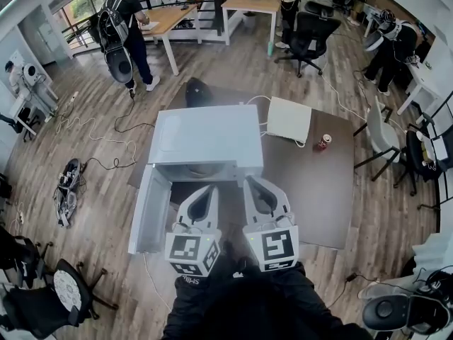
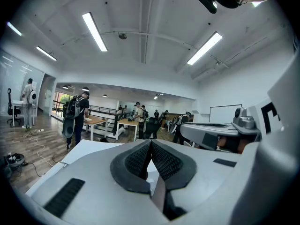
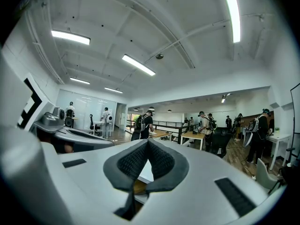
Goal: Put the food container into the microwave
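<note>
A white microwave (image 1: pixel 205 144) stands on a dark table (image 1: pixel 318 190), its door (image 1: pixel 150 207) swung open toward the front left. No food container shows in any view; the oven's inside is hidden under its top. My left gripper (image 1: pixel 211 190) and right gripper (image 1: pixel 253 183) hover side by side just in front of the oven's opening, tips pointing at it. Both are shut with nothing between the pads. In the left gripper view the shut jaws of the left gripper (image 2: pixel 150 142) meet above the microwave's white top (image 2: pixel 77 150). The right gripper (image 3: pixel 147 142) looks the same in its own view.
A flat white box (image 1: pixel 289 119) with a cable and a red can (image 1: pixel 324 142) lie on the table's far right. Office chairs (image 1: pixel 309 34), wooden desks (image 1: pixel 166 18) and several people stand around. Cables (image 1: pixel 92 129) trail on the floor at the left.
</note>
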